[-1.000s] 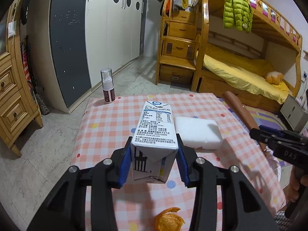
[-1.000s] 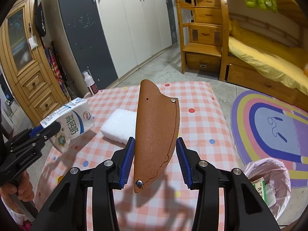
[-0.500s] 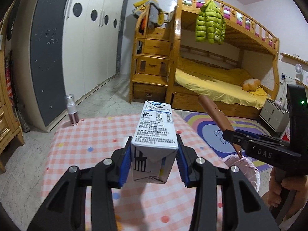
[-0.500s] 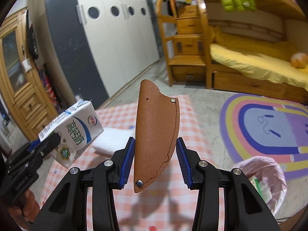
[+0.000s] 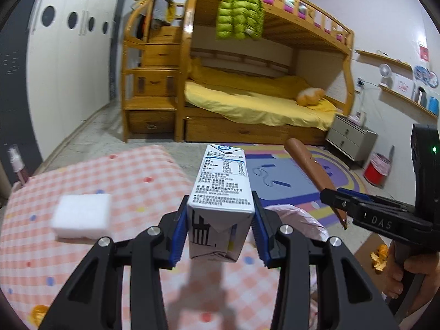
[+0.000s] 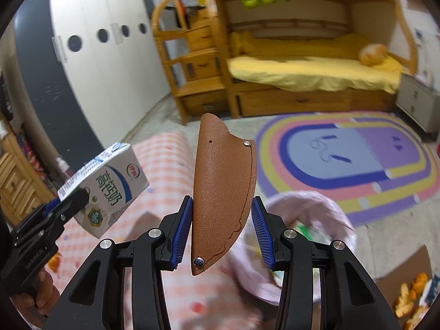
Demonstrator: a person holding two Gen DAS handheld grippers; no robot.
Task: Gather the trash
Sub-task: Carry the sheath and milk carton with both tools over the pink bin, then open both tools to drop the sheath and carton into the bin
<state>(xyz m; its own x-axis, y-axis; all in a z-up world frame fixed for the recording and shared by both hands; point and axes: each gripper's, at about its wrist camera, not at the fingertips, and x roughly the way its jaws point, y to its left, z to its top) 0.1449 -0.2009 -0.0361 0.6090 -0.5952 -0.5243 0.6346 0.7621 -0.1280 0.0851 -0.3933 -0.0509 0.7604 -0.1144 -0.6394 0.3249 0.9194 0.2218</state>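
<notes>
My left gripper (image 5: 220, 229) is shut on a white milk carton (image 5: 221, 192), held in the air above the right edge of the checked table (image 5: 132, 173). My right gripper (image 6: 222, 225) is shut on a brown leather knife sheath (image 6: 222, 189), held above a bin lined with a pink bag (image 6: 327, 214). The carton also shows in the right wrist view (image 6: 110, 187), to the left of the sheath. The sheath shows in the left wrist view (image 5: 310, 173), to the right of the carton. The pink bag (image 5: 299, 217) lies just behind the carton there.
A white foam block (image 5: 81, 217) and a piece of orange peel (image 5: 38, 312) lie on the table, a spray bottle (image 5: 18, 165) at its far left. A cardboard box with orange peels (image 6: 407, 294) sits on the floor at right. A bunk bed (image 5: 261, 104) and a rug (image 6: 357, 148) lie beyond.
Both grippers have swung to the right with their objects, from over the table to its right edge. The pink-lined bin has come in under the sheath.
</notes>
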